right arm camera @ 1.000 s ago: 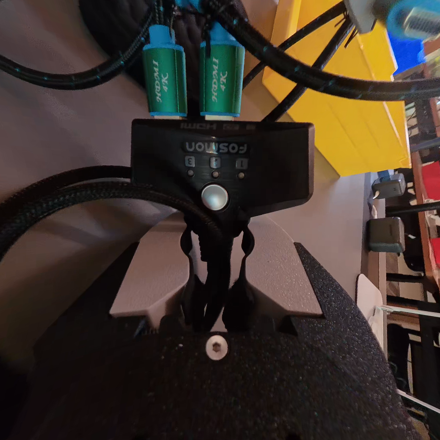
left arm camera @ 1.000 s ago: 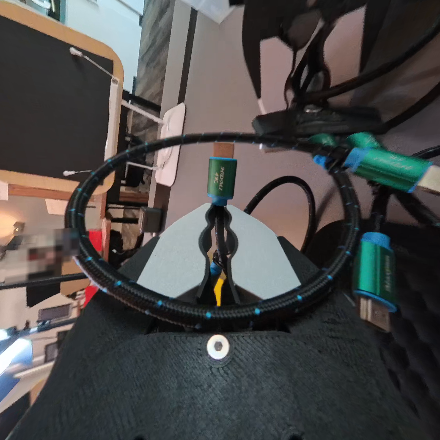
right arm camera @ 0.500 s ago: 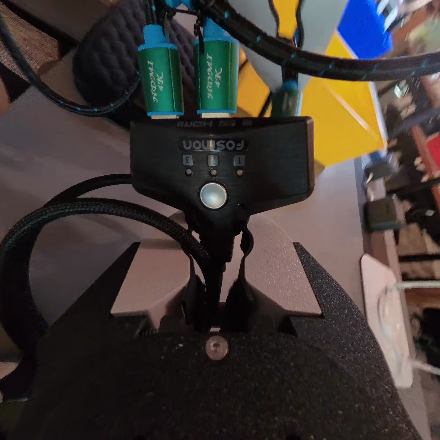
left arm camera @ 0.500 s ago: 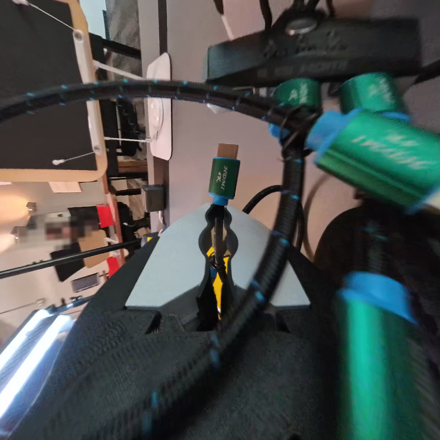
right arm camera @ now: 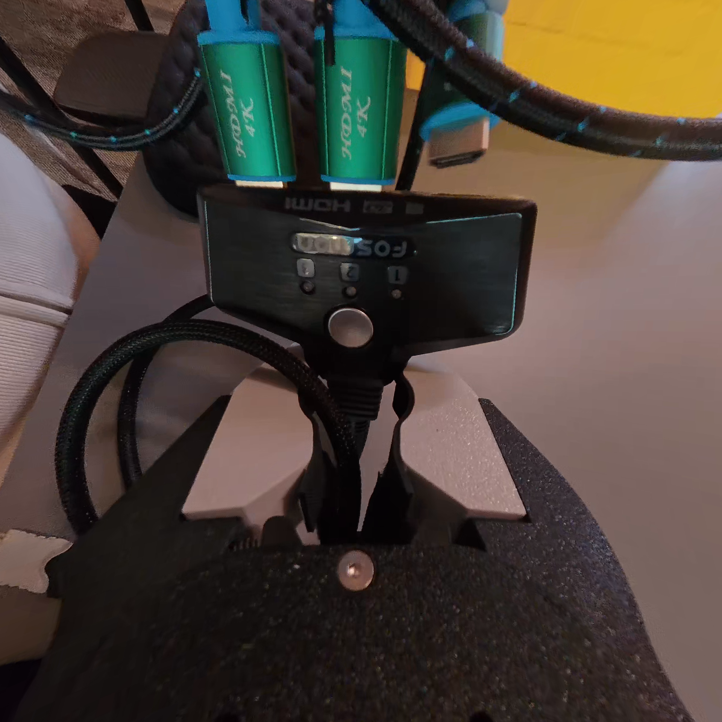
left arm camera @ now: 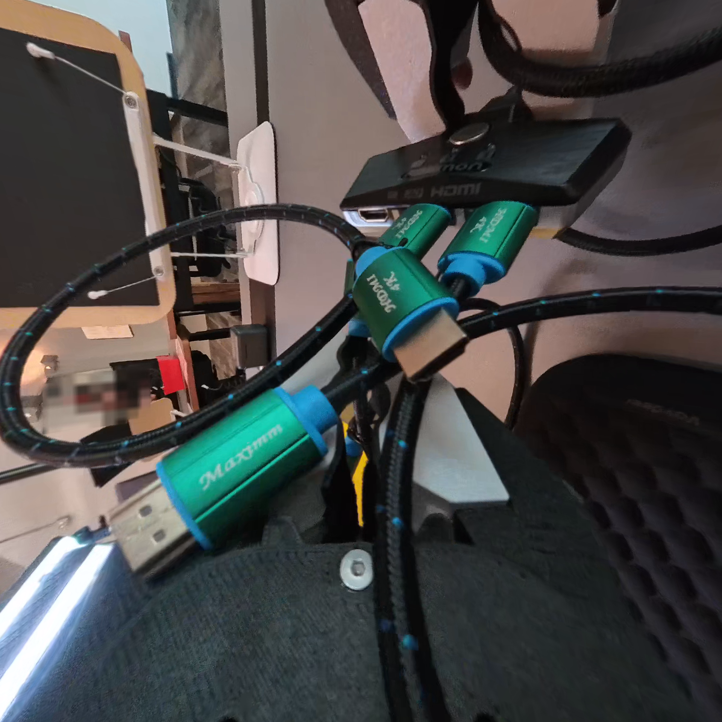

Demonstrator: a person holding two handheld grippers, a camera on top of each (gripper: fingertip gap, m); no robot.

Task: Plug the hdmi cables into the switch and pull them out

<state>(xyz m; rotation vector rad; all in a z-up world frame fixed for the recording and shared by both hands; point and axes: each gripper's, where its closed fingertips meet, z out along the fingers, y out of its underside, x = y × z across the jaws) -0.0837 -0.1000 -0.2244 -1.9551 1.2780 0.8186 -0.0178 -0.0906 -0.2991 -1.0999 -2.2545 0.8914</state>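
Note:
My right gripper (right arm camera: 351,390) is shut on the cable tail of the black HDMI switch (right arm camera: 363,265) and holds it off the table. Two green plugs (right arm camera: 250,109) sit in its ports side by side. A third green plug (right arm camera: 457,117) hangs with its metal tip just short of the free port (left arm camera: 373,214). My left gripper (left arm camera: 361,390) is closed on a braided cable (left arm camera: 361,426), largely hidden. Two loose plugs dangle in front of it, one (left arm camera: 406,308) over the fingertips and one (left arm camera: 242,465) on the gripper body. The switch also shows in the left wrist view (left arm camera: 508,168).
Braided cable loops (left arm camera: 58,312) hang across both views. A yellow bin (right arm camera: 605,58) stands behind the switch on the grey table (right arm camera: 605,293). A black quilted pad (left arm camera: 625,527) lies to the right of the left gripper. A wood-framed black board (left arm camera: 70,176) stands beyond the table edge.
The switch now sits lower and nearer in the left view, its free port showing. Loose plugs and cable loops have swung across my left gripper's fingers. My right gripper keeps its hold.

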